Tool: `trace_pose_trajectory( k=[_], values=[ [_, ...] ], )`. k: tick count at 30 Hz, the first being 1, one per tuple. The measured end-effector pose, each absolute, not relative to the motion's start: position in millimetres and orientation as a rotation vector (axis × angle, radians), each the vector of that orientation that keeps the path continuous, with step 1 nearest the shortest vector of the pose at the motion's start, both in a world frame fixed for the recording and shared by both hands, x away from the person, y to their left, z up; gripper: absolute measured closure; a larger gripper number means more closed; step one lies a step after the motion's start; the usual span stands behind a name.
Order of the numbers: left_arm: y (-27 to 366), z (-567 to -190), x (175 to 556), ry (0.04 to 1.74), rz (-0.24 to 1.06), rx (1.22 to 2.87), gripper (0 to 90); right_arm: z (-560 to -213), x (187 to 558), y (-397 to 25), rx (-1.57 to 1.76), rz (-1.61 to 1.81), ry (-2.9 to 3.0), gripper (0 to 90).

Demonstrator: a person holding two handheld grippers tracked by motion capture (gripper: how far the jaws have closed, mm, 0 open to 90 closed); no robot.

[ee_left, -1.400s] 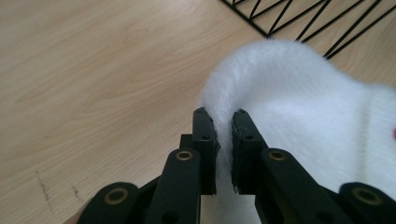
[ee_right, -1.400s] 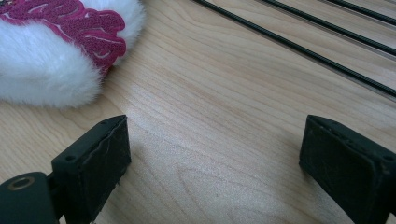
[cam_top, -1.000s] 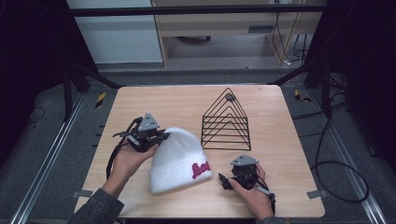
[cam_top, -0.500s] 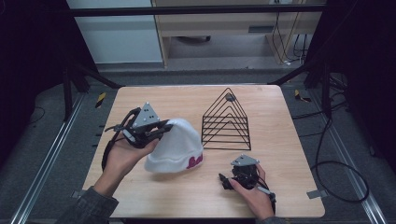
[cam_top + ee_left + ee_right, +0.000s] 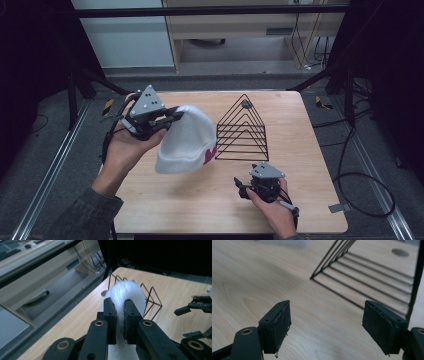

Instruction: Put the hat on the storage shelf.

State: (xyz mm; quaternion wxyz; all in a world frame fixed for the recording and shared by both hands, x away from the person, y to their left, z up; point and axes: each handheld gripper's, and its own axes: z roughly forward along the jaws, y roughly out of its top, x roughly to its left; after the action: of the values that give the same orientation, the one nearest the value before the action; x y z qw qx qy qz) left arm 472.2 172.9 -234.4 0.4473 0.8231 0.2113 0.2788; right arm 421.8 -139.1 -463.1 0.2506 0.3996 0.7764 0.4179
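1. The table (image 5: pixel 165 210) is pale wood with a fine light-brown grain; every place below is told from it.
2. The hat (image 5: pixel 187 137), lifted over the table's left half, is white and fuzzy, with dark red lettering at its lower edge.
3. The wire rack (image 5: pixel 242 132) standing on the table's far middle is black, a row of thin triangular frames.
4. The left gripper (image 5: pixel 170 117), held above the table's left side, is black with brass-coloured rivets and a grey three-cornered plate dotted white.
5. The right gripper (image 5: pixel 244 189), low at the table's near right, is black under a grey plate.
6. The floor beyond the table is grey.
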Motion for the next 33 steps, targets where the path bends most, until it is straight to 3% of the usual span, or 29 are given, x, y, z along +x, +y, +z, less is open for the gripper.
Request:
trace_pose_trajectory(
  k=[16, 33],
  values=[
    [153, -188, 481, 0.432, 0.705, 1.993, 82.5, -378, 417, -140, 0.94, 1.247, 2.03, 28.4],
    [128, -169, 481, 0.326, 0.69, 1.974, 82.5, -345, 435, -150, 0.89, 1.278, 2.043, 34.0]
  ],
)
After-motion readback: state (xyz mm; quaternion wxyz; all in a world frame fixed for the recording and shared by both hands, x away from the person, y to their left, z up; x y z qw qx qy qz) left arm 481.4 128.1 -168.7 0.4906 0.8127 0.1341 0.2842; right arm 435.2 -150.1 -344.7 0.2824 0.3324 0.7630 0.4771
